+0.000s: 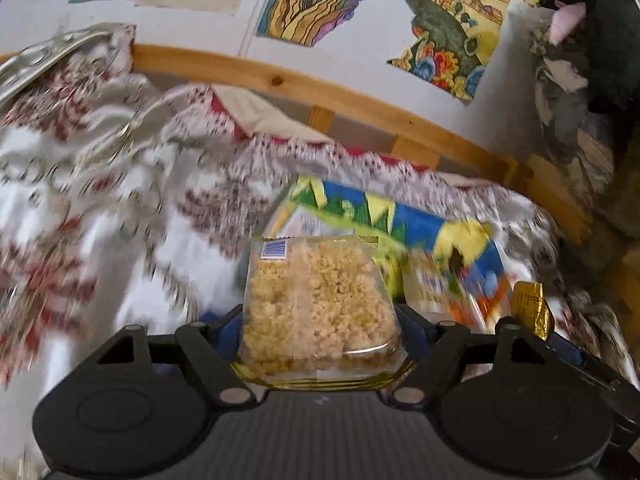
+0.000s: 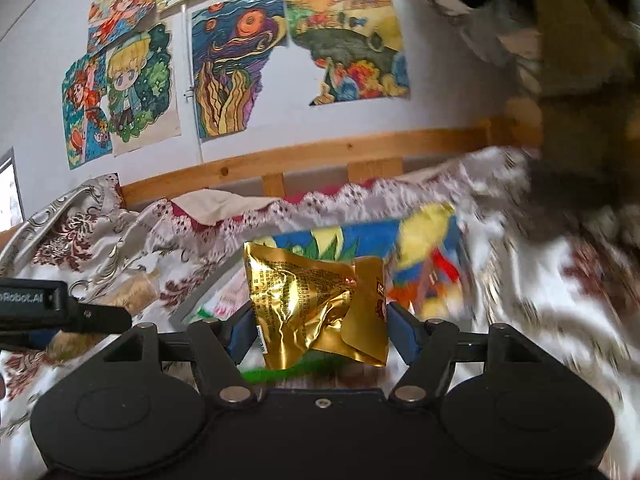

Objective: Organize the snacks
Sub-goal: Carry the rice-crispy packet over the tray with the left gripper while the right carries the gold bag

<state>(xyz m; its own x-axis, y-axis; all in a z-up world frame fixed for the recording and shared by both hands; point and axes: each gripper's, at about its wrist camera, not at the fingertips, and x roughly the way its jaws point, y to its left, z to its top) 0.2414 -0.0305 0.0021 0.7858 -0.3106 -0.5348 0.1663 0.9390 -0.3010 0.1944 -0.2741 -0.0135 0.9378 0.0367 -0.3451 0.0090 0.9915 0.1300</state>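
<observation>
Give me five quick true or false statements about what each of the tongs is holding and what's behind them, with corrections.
1. The left tongs grip a clear pack of puffed rice cake. True.
2. The right tongs are empty. False: they clamp a crumpled gold foil packet.
3. Colourful drawings hang on the wall. True.
4. The patterned cloth is plain blue. False: it is white with red and grey floral print.
5. A wooden rail runs along the wall behind the cloth. True.
</observation>
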